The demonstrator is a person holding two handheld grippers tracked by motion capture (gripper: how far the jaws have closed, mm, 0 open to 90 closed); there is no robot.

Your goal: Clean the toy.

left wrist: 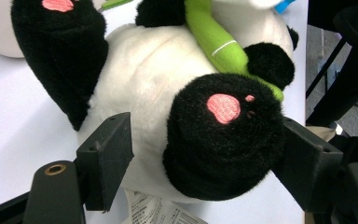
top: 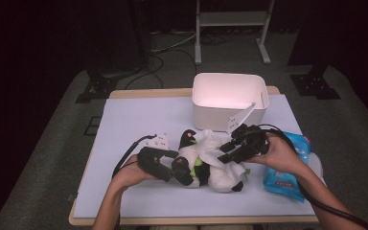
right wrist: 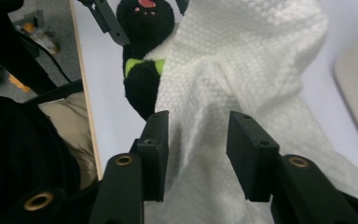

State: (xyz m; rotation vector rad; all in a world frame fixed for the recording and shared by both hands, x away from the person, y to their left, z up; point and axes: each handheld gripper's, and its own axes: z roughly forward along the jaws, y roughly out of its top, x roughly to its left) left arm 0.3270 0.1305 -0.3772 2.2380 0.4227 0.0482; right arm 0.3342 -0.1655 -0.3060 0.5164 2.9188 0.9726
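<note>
One white bin [top: 230, 103] stands behind the panda [top: 206, 165], contents hidden.

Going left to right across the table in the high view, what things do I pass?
Left gripper → panda toy → white cloth draped over the toy → right gripper → blue wipes pack. The white bin stands farther back, so it has no clear place in this order.

Left gripper [top: 175, 165], lower centre of the high view: black body, white top plate, black cable. Right gripper [top: 227, 151]: black, white three-cornered plate, thick black cable. Jaws matte black, rectangular pads, brass-ringed screw holes; forearms bare.
</note>
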